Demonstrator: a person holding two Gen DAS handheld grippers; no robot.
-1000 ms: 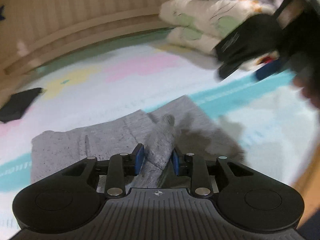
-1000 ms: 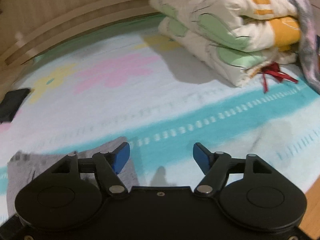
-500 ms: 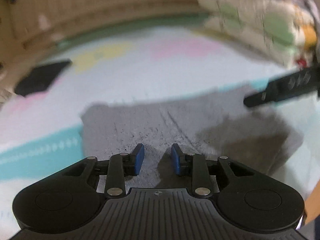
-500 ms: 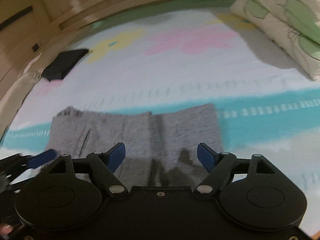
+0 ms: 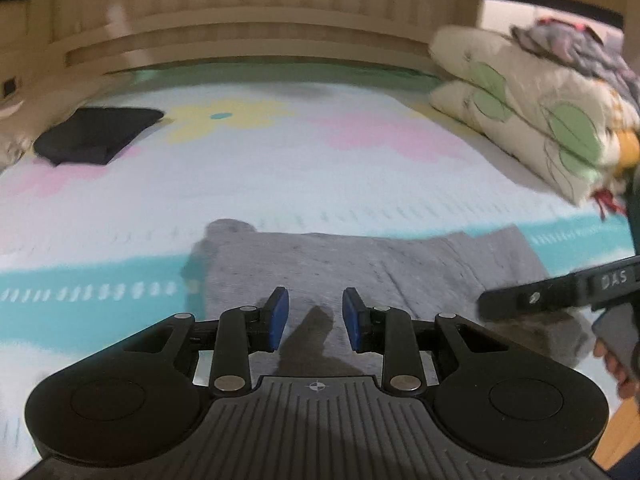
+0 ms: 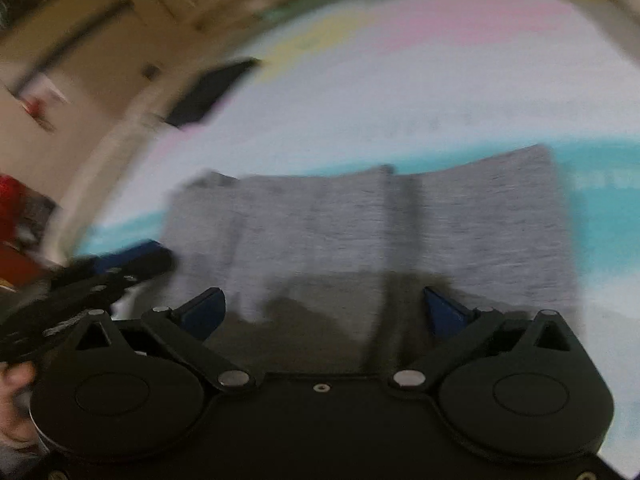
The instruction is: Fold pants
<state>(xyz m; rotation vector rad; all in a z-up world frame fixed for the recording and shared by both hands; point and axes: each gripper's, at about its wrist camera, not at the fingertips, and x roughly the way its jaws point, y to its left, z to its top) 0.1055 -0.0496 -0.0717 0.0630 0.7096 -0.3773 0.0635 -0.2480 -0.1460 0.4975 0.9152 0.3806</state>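
The grey pants lie folded flat in a wide rectangle on the pastel bed sheet; they also show in the blurred right wrist view. My left gripper hovers above their near edge, jaws a little apart and holding nothing. My right gripper is wide open and empty above the near edge of the pants. The right gripper shows in the left wrist view at the right, and the left gripper shows in the right wrist view at the left.
A folded dark garment lies at the far left of the bed. A stack of folded quilts sits at the far right. A wooden headboard runs along the back. The bed edge and wooden floor show at the lower right.
My left gripper has let go of the grey fabric it pinched and lifted back; the pants now lie flat. My right gripper has swung left over the pants, staying open.
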